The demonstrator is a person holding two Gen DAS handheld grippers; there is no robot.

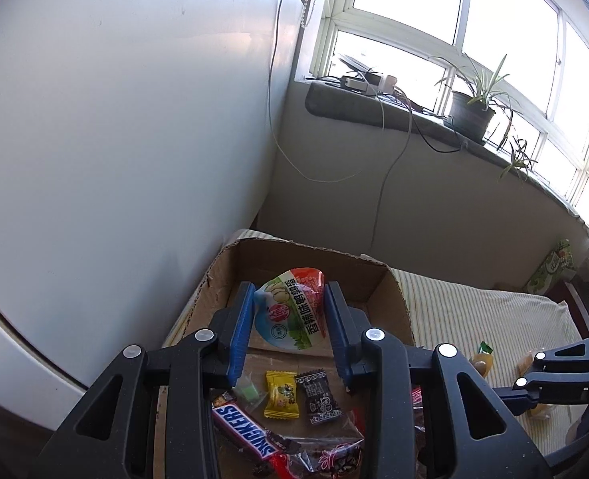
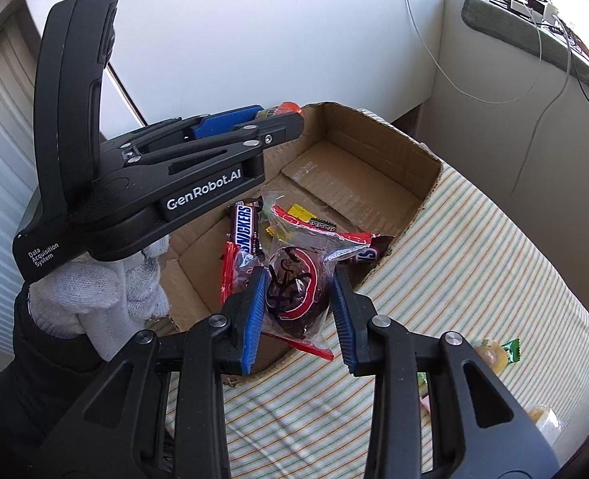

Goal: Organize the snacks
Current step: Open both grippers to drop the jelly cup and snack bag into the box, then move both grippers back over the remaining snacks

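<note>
My left gripper (image 1: 289, 293) is shut on a round snack pouch (image 1: 290, 311) with green, white and red print, held above the open cardboard box (image 1: 378, 279). In the right wrist view the left gripper (image 2: 270, 117) hangs over the box's far left side. My right gripper (image 2: 298, 279) is shut on a clear red-edged packet with a dark round snack (image 2: 296, 293), held over the box's near edge (image 2: 414, 207). Inside the box lie a Snickers bar (image 1: 246, 431), a yellow candy (image 1: 280, 395), a dark candy (image 1: 318, 397) and a green candy (image 1: 248, 393).
The box sits on a striped cloth surface (image 2: 474, 279). Loose snacks lie on the cloth to the right: a yellow jelly cup (image 2: 492, 353) and another wrapped sweet (image 2: 544, 419). A white wall is to the left; a windowsill with a potted plant (image 1: 472, 113) and cables is behind.
</note>
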